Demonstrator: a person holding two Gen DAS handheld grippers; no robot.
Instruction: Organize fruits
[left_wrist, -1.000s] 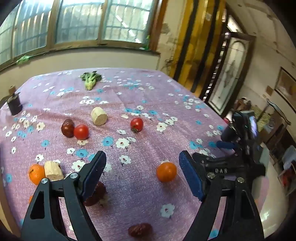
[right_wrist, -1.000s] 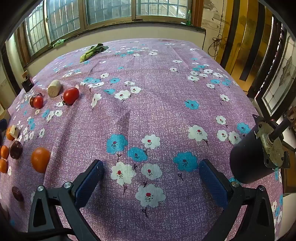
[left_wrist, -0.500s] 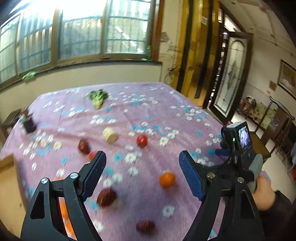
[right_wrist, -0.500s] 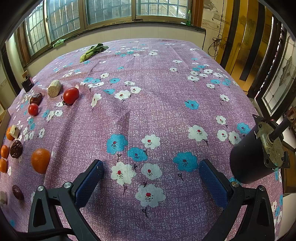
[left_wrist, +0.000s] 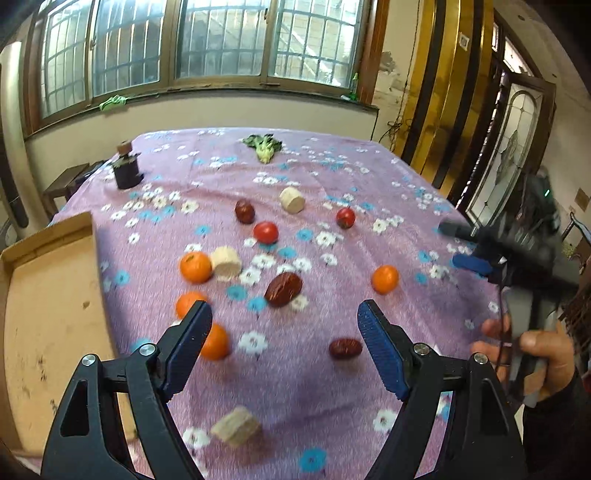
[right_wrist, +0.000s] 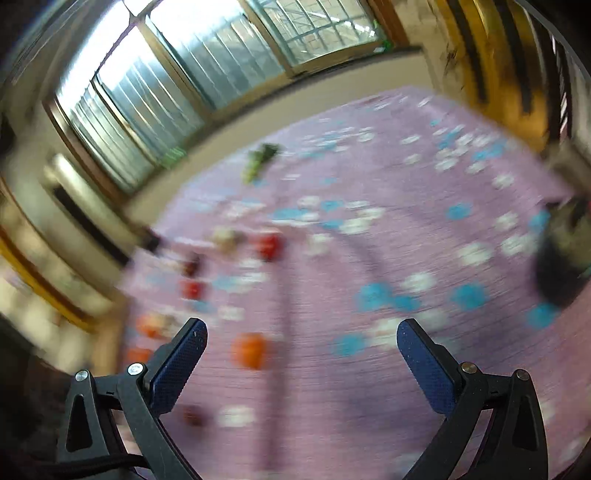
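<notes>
Purple tablecloth (left_wrist: 332, 177) holds scattered fruit; left claw (left_wrist: 284, 345) and right claw (right_wrist: 301, 360) both spread apart, empty.

The left gripper (left_wrist: 284, 349) has black triangular arms with cut-outs, silver screws and blue textured pads (left_wrist: 378, 347). The right gripper (right_wrist: 302, 360) is built alike, with a black cable beside its left arm. The hand (left_wrist: 532, 350) has a dark sleeve (left_wrist: 554, 435).

Room, daylit. Barred, wood-framed windows (left_wrist: 207, 40) span the far wall above a cream sill wall (left_wrist: 221, 114). Gold-and-black striped panels (left_wrist: 436, 92) stand at right, beside a stained-glass door (left_wrist: 513, 147). Tabletop under a purple floral cloth (left_wrist: 332, 173). Small wooden stool (left_wrist: 66, 182) at left.
</notes>
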